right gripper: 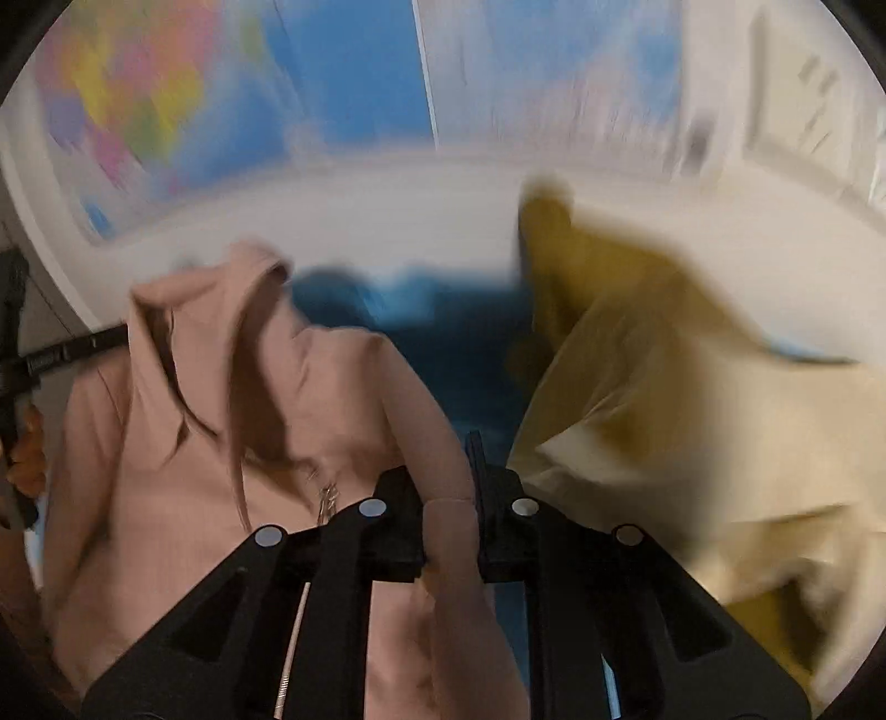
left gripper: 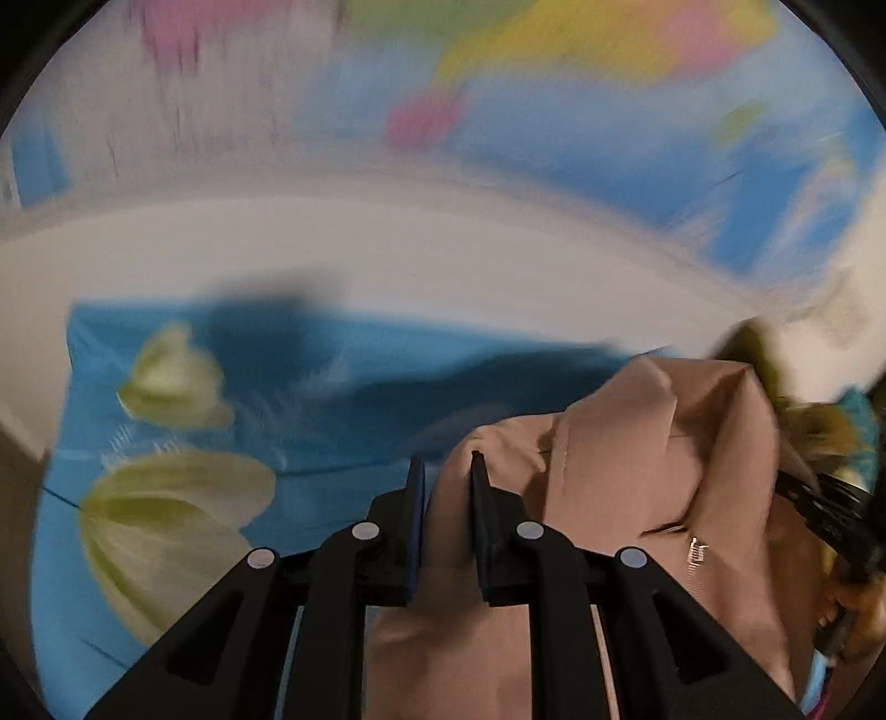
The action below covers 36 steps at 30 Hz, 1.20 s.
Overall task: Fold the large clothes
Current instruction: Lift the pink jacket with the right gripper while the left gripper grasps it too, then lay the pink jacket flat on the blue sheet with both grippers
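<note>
Blue bedding (left gripper: 354,399) printed with pale yellow-green flowers (left gripper: 166,515) lies under both tools, with a white wall band beyond it and a blurred, many-coloured world map (left gripper: 581,50) above that. Both views are smeared by motion.

A dusty-pink zip-up hoodie (left gripper: 653,454) is the garment in play, hanging bunched between the two tools. Seen from the left wrist, a fold of its fabric runs up between the fingers of the left gripper (left gripper: 447,471), whose blue-padded jaws stand close together and pinch the cloth; the bulk of the hoodie sits just right of those fingers, and its metal zip pull (left gripper: 696,554) shows lower right. Seen from the right wrist, the right gripper (right gripper: 449,471) has its jaws drawn in on a narrow strip of the same pink fabric, while the hood (right gripper: 221,288) and body spread ahead and to the left, the zip (right gripper: 326,498) just beside the left finger.

To the right of the right gripper lies a heap of cream and mustard-yellow cloth (right gripper: 692,399). At the far left edge of that view the other tool's black frame shows, with part of a hand (right gripper: 27,459) behind it.
</note>
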Motion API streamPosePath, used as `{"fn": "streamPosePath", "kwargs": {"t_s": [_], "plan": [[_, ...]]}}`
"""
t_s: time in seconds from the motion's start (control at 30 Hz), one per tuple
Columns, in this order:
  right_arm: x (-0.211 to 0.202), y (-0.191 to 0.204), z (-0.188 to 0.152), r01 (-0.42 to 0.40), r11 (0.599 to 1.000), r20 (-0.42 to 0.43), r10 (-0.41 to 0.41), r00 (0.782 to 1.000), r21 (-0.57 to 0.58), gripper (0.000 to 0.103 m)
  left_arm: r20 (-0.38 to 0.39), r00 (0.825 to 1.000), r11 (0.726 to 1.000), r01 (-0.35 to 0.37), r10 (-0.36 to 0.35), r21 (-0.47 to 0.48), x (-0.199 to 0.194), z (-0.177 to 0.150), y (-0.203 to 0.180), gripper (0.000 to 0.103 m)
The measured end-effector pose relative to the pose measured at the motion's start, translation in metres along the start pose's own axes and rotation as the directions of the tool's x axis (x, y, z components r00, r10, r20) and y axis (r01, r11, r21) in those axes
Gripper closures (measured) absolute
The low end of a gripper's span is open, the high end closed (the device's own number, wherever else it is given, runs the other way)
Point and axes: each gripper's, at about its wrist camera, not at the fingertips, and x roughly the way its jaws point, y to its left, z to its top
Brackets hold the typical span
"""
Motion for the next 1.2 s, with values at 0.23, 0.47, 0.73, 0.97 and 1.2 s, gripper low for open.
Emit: {"fn": "streamPosePath", "kwargs": {"t_s": [0.23,0.47,0.73,0.97,1.2], "plan": [[-0.009,0.009,-0.006,0.016,0.996,-0.005,-0.017,1.0,-0.086,0.052,-0.072,0.997,0.997,0.018,-0.024,-0.079,0.029,0.0,0.027,0.055],[-0.105,-0.017,-0.105,-0.026,0.995,0.019,0.028,0.999,-0.094,0.017,-0.016,0.993,0.984,0.12,-0.119,0.133,-0.051,-0.041,0.035,0.026],[-0.131,-0.054,-0.234,-0.154,0.979,-0.159,0.175,0.972,0.137,0.076,-0.174,0.971,0.932,0.212,-0.165,0.296,-0.069,-0.124,0.034,0.024],[-0.212,-0.062,-0.181,0.067,0.997,0.009,-0.067,0.998,0.032,0.1,-0.141,0.989,0.957,0.082,-0.044,0.278,-0.061,-0.122,0.035,0.093],[-0.199,-0.106,-0.115,0.273,0.96,0.066,-0.278,0.958,0.067,0.095,-0.022,1.0,0.988,-0.011,0.015,0.155,-0.083,-0.097,0.06,0.078]]}}
